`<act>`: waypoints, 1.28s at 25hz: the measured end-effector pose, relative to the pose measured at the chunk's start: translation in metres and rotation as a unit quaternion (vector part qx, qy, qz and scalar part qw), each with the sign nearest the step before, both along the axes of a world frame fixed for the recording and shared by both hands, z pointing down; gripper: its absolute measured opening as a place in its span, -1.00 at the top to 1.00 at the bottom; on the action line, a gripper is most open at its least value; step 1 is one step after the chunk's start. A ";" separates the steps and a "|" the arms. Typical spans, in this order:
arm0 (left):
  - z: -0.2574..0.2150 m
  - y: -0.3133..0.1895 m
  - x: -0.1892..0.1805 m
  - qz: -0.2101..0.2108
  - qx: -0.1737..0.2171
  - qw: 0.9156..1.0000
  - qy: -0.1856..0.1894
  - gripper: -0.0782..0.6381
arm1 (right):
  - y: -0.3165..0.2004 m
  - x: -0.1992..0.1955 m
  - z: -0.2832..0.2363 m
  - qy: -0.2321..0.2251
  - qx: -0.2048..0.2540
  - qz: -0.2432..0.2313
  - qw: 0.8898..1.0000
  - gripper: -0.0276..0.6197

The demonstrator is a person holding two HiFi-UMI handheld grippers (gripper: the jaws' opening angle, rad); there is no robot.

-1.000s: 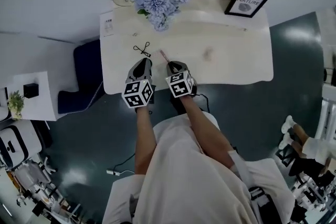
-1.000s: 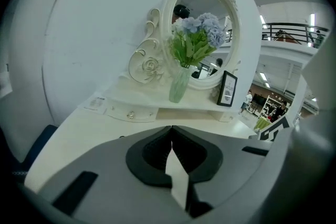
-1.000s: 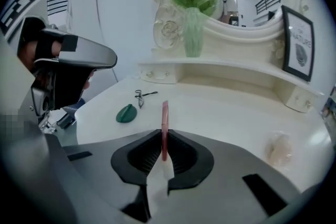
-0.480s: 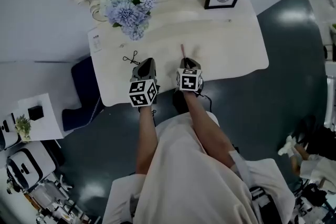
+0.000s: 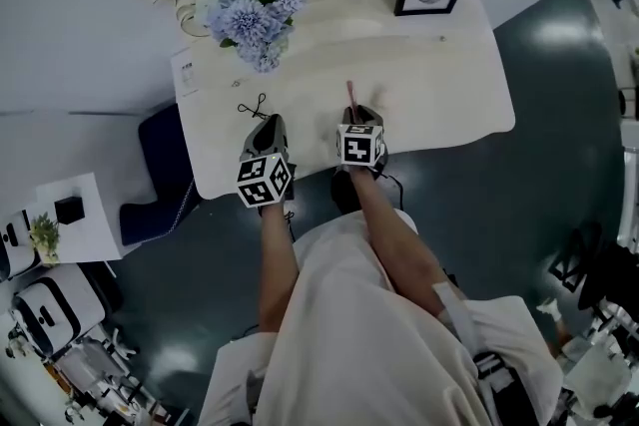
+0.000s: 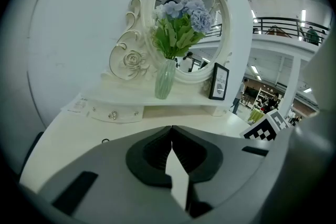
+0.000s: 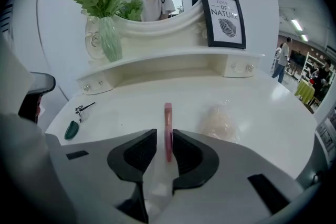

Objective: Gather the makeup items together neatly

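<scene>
A slim pink makeup stick (image 7: 168,126) lies between the jaws of my right gripper (image 7: 165,136), its far end toward the mirror. Those jaws have just been opening: a gap shows on the stick's left side, so they stand open round it. From above, the stick (image 5: 350,95) pokes out ahead of the right gripper (image 5: 356,112). A cream puff in clear wrap (image 7: 220,122) sits just to its right. A black eyelash curler (image 5: 252,107) and a small green item (image 7: 71,129) lie at the left. My left gripper (image 6: 171,127) is shut and empty, near the curler.
The white vanity table (image 5: 449,115) carries a raised shelf with small drawers (image 7: 173,68), an oval mirror, a green vase of blue flowers (image 7: 107,34) and a framed print (image 7: 223,18). A paper card (image 5: 185,73) lies at the table's left edge. Both grippers sit near the front edge.
My right gripper has moved right, away from the left one, and rolled, so the pink stick now points straight at the mirror instead of slanting left. The left gripper has shifted slightly left.
</scene>
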State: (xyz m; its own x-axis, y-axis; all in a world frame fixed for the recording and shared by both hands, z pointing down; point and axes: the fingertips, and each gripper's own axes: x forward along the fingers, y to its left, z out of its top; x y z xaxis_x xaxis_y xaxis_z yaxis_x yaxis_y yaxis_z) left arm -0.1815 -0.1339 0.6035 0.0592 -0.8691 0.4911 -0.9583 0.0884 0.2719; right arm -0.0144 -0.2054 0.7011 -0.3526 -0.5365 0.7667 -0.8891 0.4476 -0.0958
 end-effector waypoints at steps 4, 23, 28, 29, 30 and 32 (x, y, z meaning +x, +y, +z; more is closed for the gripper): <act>0.002 0.005 -0.009 -0.014 0.001 1.000 0.003 0.74 | -0.003 -0.003 -0.010 -0.006 0.013 -0.004 1.000 0.56; 0.018 0.056 -0.097 -0.120 -0.011 0.993 0.002 0.74 | 0.066 -0.208 -0.036 -0.129 0.011 -0.371 0.919 0.56; 0.016 0.079 -0.126 -0.157 -0.010 0.987 0.000 0.74 | 0.076 -0.226 -0.023 -0.123 -0.014 -0.411 0.903 0.53; 0.017 0.082 -0.129 -0.163 -0.011 0.987 0.001 0.74 | 0.077 -0.228 -0.020 -0.119 -0.017 -0.414 0.902 0.53; 0.017 0.085 -0.132 -0.168 -0.011 0.986 0.002 0.74 | 0.078 -0.230 -0.017 -0.115 -0.019 -0.416 0.902 0.53; 0.018 0.088 -0.135 -0.174 -0.011 0.985 0.002 0.74 | 0.077 -0.234 -0.011 -0.105 -0.019 -0.419 0.902 0.53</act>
State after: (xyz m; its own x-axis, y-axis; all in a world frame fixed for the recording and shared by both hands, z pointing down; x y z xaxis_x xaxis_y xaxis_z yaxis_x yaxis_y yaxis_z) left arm -0.3169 -0.0456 0.6217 -0.2377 -0.8268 0.5099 -0.8680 0.4164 0.2706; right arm -0.2486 -0.1281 0.6897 -0.7610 0.0115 0.6486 -0.2004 0.9468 -0.2518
